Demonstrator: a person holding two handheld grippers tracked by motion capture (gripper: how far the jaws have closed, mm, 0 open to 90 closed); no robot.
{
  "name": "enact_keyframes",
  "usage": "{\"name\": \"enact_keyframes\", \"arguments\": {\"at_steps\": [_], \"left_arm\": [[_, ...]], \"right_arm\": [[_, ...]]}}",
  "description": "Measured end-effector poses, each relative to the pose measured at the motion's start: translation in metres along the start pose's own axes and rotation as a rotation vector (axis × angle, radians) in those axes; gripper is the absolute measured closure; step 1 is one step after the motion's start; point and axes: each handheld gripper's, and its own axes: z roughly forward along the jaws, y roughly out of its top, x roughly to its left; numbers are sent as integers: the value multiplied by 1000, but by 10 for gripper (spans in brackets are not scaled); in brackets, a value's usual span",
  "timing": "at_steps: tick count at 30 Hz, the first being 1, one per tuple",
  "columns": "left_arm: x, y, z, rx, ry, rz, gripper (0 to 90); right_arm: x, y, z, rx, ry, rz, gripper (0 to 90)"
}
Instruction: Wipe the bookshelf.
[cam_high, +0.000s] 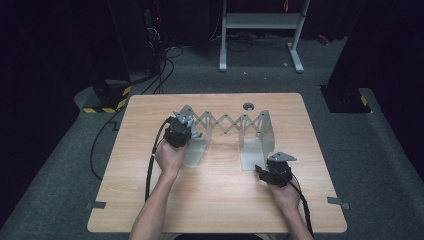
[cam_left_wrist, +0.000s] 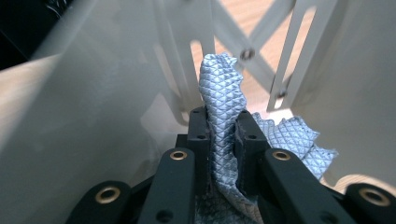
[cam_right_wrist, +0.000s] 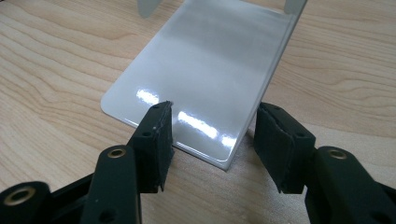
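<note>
A metal scissor rack (cam_high: 227, 122) stands stretched across the back half of the wooden table (cam_high: 220, 200), with an upright end plate and a flat base plate at each end. My left gripper (cam_high: 189, 133) is at the rack's left end, raised off the table. It (cam_left_wrist: 223, 126) is shut on a grey quilted cloth (cam_left_wrist: 224, 88) that sticks up between the pads, with the rack's pale wall (cam_left_wrist: 70, 121) close around it. My right gripper (cam_high: 261, 170) is low at the right base plate. Its jaws (cam_right_wrist: 212, 126) stand open on either side of the near corner of that shiny plate (cam_right_wrist: 210, 56).
A round cable hole (cam_high: 248, 106) sits in the table behind the rack. Grey carpet surrounds the table, with black cables (cam_high: 160, 70) at the back left and a white desk frame (cam_high: 260, 22) behind. Tape tabs (cam_high: 338, 202) mark the table's near sides.
</note>
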Motion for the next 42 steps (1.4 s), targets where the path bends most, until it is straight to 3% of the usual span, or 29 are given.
{"name": "enact_keyframes", "arguments": {"at_steps": [10,15,23,29,36,42], "left_arm": [[6,25,-22,-89,11,-18,793],[8,30,-23,-97,13,-21,793],[0,22,-9,-60,46,26,793],[-2,16,-1,-32,38,36,793],[-5,6,13,7,34,33,793],[-6,-3,28,42,1,8,794]], "right_arm": [[0,0,0,0,0,-1,475],[0,0,0,0,0,-1,475],[0,0,0,0,0,0,475],[0,0,0,0,0,0,475],[0,0,0,0,-1,-1,475],[0,0,0,0,-1,-1,475]]}}
